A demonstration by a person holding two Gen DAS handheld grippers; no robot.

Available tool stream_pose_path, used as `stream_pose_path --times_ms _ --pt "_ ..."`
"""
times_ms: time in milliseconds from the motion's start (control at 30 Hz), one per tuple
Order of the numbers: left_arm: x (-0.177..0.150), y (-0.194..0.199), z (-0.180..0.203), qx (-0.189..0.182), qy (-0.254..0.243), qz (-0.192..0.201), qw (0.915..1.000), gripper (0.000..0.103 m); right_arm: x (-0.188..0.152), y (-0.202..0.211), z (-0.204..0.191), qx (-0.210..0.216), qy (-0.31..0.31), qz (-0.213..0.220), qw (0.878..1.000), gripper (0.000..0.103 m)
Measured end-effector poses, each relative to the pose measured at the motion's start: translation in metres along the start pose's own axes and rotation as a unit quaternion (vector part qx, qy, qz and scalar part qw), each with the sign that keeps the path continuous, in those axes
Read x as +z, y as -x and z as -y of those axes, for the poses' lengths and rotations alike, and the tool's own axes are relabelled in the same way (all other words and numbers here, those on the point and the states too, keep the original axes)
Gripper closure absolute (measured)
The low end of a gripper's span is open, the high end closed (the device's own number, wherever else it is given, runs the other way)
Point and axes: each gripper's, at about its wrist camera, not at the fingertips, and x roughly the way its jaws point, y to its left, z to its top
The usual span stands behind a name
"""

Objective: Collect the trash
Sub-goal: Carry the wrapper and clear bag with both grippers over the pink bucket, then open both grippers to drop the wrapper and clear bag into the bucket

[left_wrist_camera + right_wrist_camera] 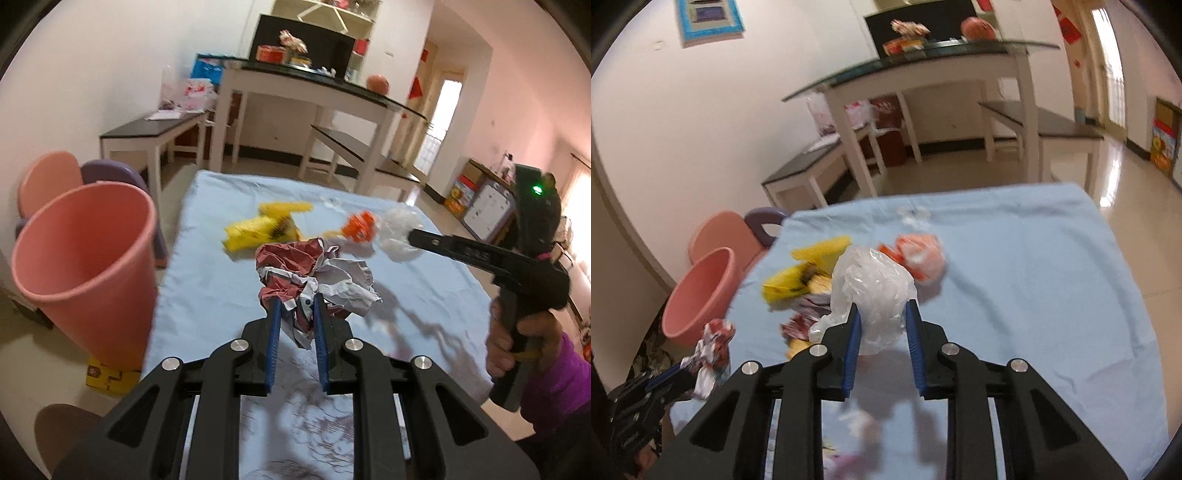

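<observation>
Pink bin [85,266]: it stands at the far left, beside the table edge, mouth open and tilted toward the left wrist camera. What lies inside I cannot tell.

Left gripper [295,306]: its jaws are closed narrow on a crumpled red-and-white paper [314,273], and the paper appears lifted above the blue cloth [424,295]. In the right wrist view the same gripper and paper show low at the left, near the bin.

Yellow wrapper [262,229]: it lies on the cloth behind the paper, not gripped by anything.

Orange wrapper [360,227]: it lies on the cloth to the right of the yellow one, also free.

Right gripper [882,314]: its jaws are partly open around a clear plastic bag [871,288] and press it from both sides. The bag seems to be held up from the cloth.

Small clear scrap [914,218]: it rests far back on the cloth, too blurred to name better.

Progress: my judgement is that the task is about in the middle. Two pieces are in the grippers but not yet dropped in the bin. At least the yellow and orange wrappers, and perhaps the small scrap, are left to collect.
</observation>
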Motion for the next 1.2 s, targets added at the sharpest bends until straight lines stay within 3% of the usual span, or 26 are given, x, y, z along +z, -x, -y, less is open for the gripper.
stream_pose_path --times_ms 167,400,733,1100,1200 --pt "0.009 0.018 -0.022 0.041 0.020 0.037 0.9983 0.086 0.007 0.001 -0.038 0.022 0.044 0.012 0.999 0.079" --pt "0.016 0.042 -0.067 0.113 0.057 0.074 0.9891 0.086 0.016 -0.017 -0.102 0.075 0.091 0.012 0.993 0.079" --pt "0.011 0.057 -0.131 0.187 0.106 0.090 0.9724 0.086 0.015 -0.065 -0.203 0.131 0.146 -0.009 0.981 0.079" --pt "0.009 0.037 -0.172 0.200 0.129 0.072 0.9686 0.086 -0.001 -0.116 -0.256 0.147 0.172 -0.055 0.972 0.076" --pt "0.010 0.032 -0.176 0.203 0.131 0.067 0.9682 0.080 -0.002 -0.127 -0.264 0.147 0.178 -0.059 0.971 0.075"
